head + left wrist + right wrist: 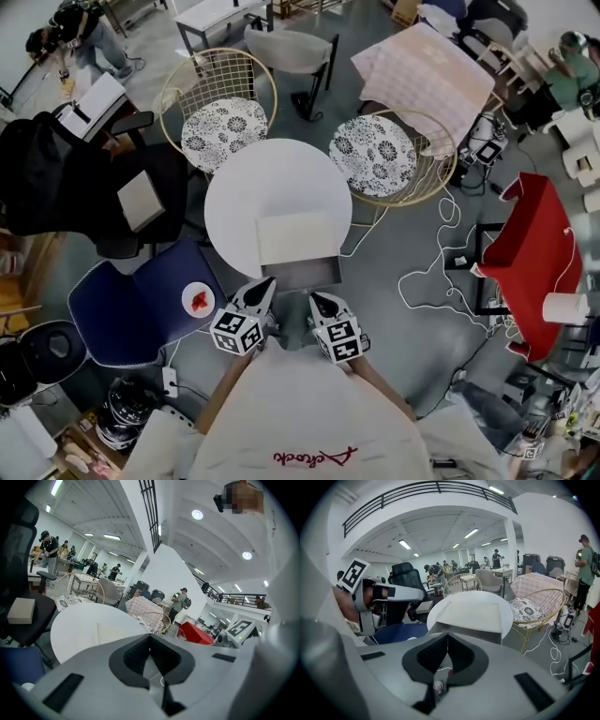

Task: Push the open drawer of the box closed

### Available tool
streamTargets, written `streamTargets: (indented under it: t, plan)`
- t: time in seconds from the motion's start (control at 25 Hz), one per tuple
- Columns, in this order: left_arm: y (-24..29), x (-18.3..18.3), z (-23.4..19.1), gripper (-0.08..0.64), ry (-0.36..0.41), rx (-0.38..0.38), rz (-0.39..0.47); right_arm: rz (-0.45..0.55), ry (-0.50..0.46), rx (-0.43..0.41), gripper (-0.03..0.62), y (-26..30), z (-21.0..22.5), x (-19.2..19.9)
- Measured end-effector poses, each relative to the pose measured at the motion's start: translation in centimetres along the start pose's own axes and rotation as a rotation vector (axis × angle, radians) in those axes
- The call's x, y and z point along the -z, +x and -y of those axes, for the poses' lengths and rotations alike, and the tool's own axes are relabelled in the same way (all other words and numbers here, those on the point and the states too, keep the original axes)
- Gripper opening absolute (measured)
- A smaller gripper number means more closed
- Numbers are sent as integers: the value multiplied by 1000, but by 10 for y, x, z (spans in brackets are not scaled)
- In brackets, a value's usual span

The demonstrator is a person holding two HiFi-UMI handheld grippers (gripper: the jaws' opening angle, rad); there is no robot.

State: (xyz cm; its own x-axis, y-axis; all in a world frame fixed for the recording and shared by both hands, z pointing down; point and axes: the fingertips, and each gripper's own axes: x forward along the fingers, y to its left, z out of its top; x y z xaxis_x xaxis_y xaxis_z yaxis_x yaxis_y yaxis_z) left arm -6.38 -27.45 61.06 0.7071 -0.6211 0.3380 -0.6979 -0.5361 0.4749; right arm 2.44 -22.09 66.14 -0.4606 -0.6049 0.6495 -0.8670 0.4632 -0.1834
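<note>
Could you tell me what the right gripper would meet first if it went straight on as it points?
Most likely the open drawer of the box, just ahead of the shut right gripper; nothing shows between them, though depth is unclear.

Big open workspace/lab w/ mezzanine (426,498), desks (220,13), ppl (179,603) standing, floor cables (441,270).

Left gripper (262,289), right gripper (321,302) side by side, angled down, fingers (429,656) pressed together.
</note>
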Motion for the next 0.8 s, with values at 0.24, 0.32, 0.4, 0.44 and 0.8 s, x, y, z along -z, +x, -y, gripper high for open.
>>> streamTargets:
  t: [0.24,0.32,0.4,0.44,0.8]
  plan:
    - [-17,24,-3,12,-29,-10,-36,-62,30,-15,15,2,-17,29]
    - [-23,34,-3,12,-42,-17,-49,-82,41,-20,15,1,-22,41]
    - [-29,45,-1,12,-55,-24,-61,-100,51,-26,15,1,-26,53]
    - [-32,51,0,12,-62,-27,-68,-111,55,-29,15,0,-29,60]
    - [-36,87,5,12,-90,-56,-114,-148,76,-45,17,4,-29,84]
